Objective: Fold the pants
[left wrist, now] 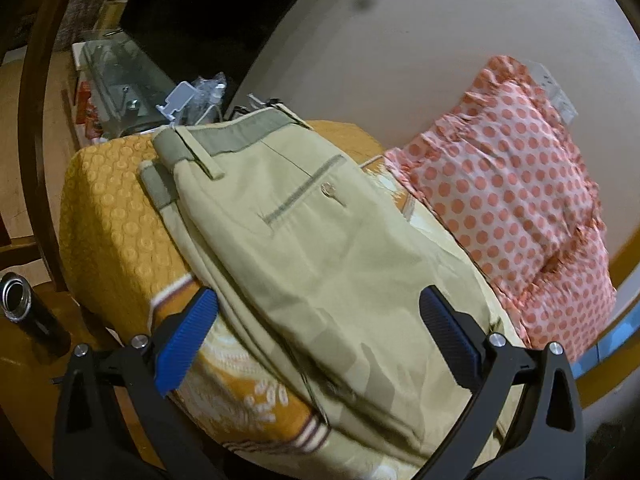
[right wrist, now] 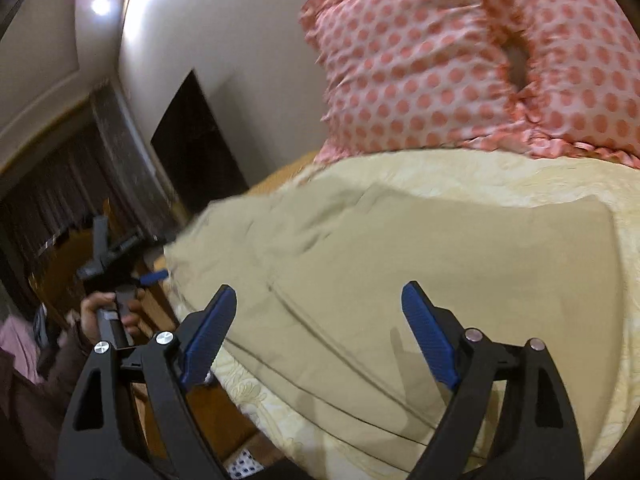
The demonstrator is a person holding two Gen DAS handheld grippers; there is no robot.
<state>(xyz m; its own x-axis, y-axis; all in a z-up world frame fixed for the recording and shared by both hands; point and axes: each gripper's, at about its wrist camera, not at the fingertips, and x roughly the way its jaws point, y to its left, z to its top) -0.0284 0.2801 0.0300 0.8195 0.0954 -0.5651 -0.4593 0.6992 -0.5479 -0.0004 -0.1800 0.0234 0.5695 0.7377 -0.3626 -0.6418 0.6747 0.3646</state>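
The beige pants (left wrist: 312, 240) lie folded lengthwise on the bed, waistband at the far end, a back pocket with a button facing up. My left gripper (left wrist: 320, 304) is open just above the lower part of the pants and holds nothing. In the right wrist view the pants (right wrist: 400, 280) spread across the cream bedcover. My right gripper (right wrist: 320, 300) is open above them and empty. The left gripper (right wrist: 150, 278) shows there at the left bed edge, held in a hand.
An orange patterned bedspread (left wrist: 112, 216) covers the bed. A pink polka-dot pillow (left wrist: 516, 200) lies at the right, against the wall (left wrist: 400, 40); it also shows in the right wrist view (right wrist: 460, 60). A dark metal bottle (left wrist: 28, 312) stands on the floor at the left. Clutter sits beyond the bed's far end.
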